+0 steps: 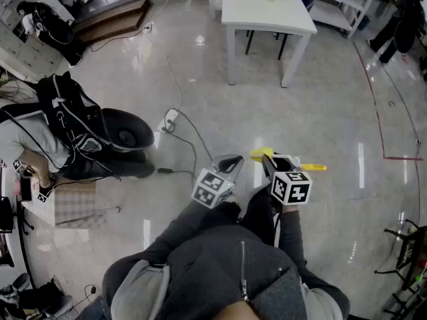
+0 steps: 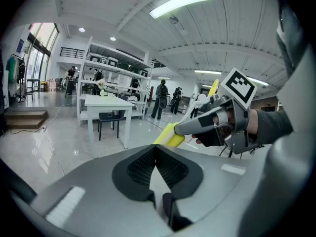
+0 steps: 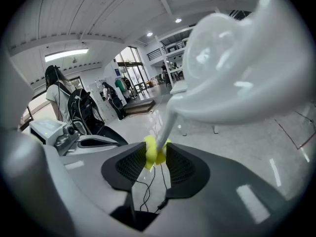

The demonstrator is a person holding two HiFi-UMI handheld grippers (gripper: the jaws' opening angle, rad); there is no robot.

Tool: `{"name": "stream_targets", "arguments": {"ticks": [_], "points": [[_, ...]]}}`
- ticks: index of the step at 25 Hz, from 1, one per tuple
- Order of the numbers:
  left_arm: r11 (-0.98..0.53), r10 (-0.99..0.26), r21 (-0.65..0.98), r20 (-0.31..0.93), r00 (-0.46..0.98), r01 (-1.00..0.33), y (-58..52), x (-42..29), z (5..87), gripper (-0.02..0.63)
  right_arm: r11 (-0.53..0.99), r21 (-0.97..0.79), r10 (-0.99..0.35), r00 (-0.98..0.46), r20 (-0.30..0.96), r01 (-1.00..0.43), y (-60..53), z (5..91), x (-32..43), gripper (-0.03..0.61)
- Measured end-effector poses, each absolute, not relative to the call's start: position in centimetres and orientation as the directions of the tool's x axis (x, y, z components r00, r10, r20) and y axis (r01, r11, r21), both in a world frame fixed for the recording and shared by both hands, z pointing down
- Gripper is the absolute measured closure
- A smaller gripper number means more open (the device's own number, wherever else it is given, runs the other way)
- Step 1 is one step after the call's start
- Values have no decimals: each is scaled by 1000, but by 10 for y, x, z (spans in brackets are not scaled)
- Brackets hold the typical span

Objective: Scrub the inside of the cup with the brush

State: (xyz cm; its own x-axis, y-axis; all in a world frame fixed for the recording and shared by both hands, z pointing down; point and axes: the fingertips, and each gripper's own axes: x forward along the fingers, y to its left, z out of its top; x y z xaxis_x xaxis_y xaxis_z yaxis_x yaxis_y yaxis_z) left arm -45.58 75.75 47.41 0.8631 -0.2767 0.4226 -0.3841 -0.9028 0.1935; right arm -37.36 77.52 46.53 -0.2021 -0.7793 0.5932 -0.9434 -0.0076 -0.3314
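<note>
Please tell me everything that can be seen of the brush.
The brush is yellow, plastic by its look, with a glossy white part that looms large in the right gripper view. The right tongs are shut on its yellow part. It hangs in the air over the floor; nothing else touches it.

The left gripper (image 1: 229,162) and the right gripper (image 1: 270,164) hang side by side just ahead of the person's body, above the floor. The brush (image 1: 261,155) lies crosswise between the right gripper's jaws, with one end towards the left gripper and the other pointing out to the right. Well ahead stands a table (image 1: 267,9), with shelving (image 1: 347,2) behind it to the right. A power strip (image 1: 171,119) lies on the floor between the table and the grippers, to the left. Further left is another person (image 1: 30,135) with a backpack (image 1: 70,109), and a low platform (image 1: 113,19) lies beyond them.
</note>
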Motion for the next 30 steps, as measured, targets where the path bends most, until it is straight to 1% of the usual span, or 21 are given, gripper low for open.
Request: {"name": "stream_targets", "arguments": {"ticks": [7, 14, 19, 24, 30], "points": [[-900, -279, 209, 399, 874, -383, 761, -465, 459, 604, 31, -335, -781, -232, 579, -942, 767, 452, -396, 448], [-897, -276, 216, 408, 870, -386, 757, -469, 465, 604, 0, -332, -777, -209, 594, -943, 768, 453, -394, 445], [-905, -267, 212, 394, 879, -369, 739, -451, 461, 604, -3, -295, -789, -179, 588, -955, 750, 445, -382, 446], [-923, -261, 176, 371, 891, -343, 712, -422, 446, 604, -1, -274, -799, -164, 578, -962, 726, 434, -365, 449], [-923, -272, 164, 361, 892, -348, 673, -392, 438, 604, 7, -261, -802, -161, 576, -965, 692, 428, -342, 449]]}}
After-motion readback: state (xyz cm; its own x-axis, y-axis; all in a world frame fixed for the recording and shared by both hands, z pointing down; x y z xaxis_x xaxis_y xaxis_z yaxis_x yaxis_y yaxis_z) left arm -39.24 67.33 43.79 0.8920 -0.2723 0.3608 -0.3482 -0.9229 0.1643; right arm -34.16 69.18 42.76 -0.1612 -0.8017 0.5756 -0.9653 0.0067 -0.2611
